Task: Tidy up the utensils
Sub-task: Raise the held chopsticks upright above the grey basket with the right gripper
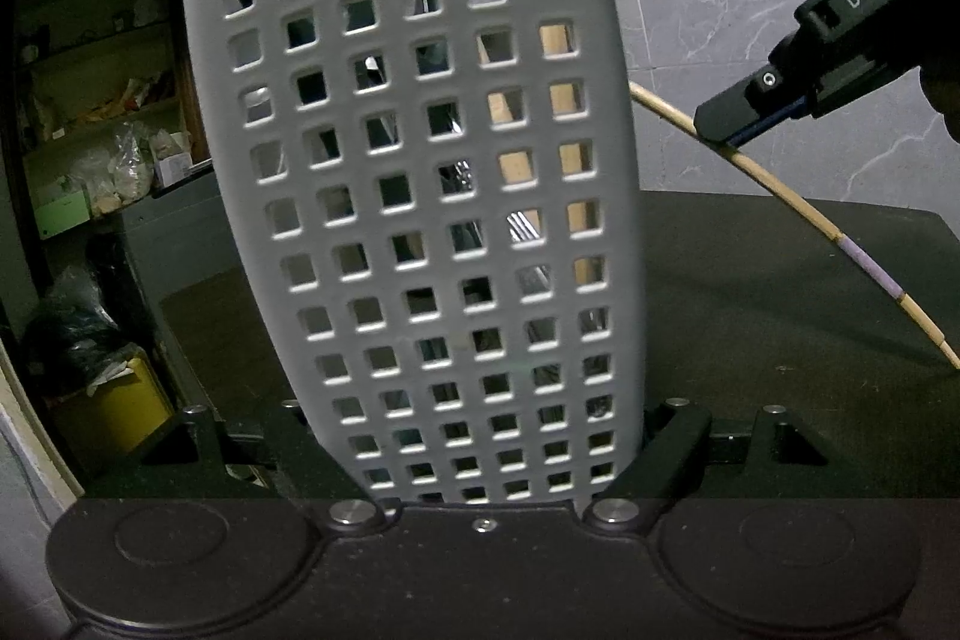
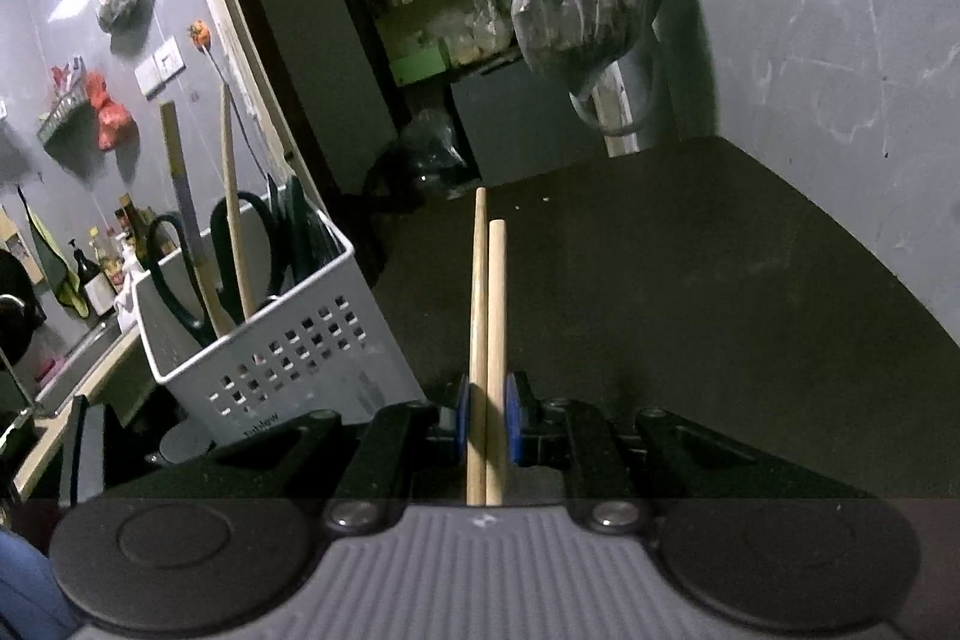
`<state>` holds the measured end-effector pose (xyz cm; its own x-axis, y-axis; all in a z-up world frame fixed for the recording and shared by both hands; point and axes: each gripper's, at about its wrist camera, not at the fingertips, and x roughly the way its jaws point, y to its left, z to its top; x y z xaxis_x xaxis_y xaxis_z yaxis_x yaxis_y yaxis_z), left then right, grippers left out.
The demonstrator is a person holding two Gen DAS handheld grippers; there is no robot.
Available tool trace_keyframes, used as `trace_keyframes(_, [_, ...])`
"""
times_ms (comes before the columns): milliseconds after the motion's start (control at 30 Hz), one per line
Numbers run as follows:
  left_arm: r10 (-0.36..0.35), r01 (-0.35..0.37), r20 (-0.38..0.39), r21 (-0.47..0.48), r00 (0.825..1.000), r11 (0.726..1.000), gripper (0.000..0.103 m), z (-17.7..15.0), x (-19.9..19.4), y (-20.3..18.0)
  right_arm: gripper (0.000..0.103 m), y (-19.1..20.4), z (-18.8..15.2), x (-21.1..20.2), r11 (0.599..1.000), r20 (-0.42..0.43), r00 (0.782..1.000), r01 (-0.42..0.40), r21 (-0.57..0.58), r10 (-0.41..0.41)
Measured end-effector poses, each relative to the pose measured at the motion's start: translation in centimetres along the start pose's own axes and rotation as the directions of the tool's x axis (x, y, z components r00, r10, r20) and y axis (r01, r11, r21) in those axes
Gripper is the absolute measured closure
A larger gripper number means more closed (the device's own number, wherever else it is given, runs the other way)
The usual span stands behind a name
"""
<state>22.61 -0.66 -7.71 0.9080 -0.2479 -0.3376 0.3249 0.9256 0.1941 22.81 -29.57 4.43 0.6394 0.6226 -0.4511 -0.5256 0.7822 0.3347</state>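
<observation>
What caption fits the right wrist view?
Right hand-held gripper clamps two wooden chopsticks beside the white utensil basket.

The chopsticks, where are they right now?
In the right wrist view, the chopsticks sit pinched in the right gripper, above the dark table, right of the white basket.

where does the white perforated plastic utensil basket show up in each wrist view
Left wrist view: the white perforated plastic utensil basket fills the centre, standing tall and close between the left gripper jaws.
Right wrist view: the same basket sits lower left, tilted, with scissors and wooden sticks in it.
Shared landmark: the pair of wooden chopsticks held by the right gripper, at the right edge in the left wrist view.
</observation>
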Motion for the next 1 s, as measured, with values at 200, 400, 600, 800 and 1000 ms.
trace_keyframes(200, [0.000, 0.000, 0.000, 0.000, 1.000, 1.000, 0.021, 0.0, 0.0, 0.0, 0.089, 0.2, 0.1, -0.9, 1.000, 0.050, 0.999, -0.003, -0.002, 0.003])
trace_keyframes(400, [0.000, 0.000, 0.000, 0.001, 1.000, 1.000, 0.021, 0.0, 0.0, 0.0, 0.089, 0.3, 0.3, -1.7, 1.000, 0.110, 0.994, -0.011, -0.002, 0.011])
trace_keyframes(600, [0.000, 0.000, 0.000, 0.000, 1.000, 1.000, 0.021, 0.0, 0.0, 0.0, 0.089, 0.4, 0.2, -2.1, 1.000, 0.146, 0.989, -0.023, -0.004, 0.024])
trace_keyframes(800, [0.000, 0.000, 0.000, 0.000, 1.000, 1.000, 0.021, 0.0, 0.0, 0.0, 0.089, 0.4, 0.2, -2.6, 1.000, 0.186, 0.982, -0.030, -0.005, 0.030])
trace_keyframes(1000, [0.000, 0.000, 0.000, 0.000, 1.000, 1.000, 0.021, 0.0, 0.0, 0.0, 0.089, 0.8, 0.4, -3.2, 0.999, 0.224, 0.974, -0.035, -0.017, 0.038])
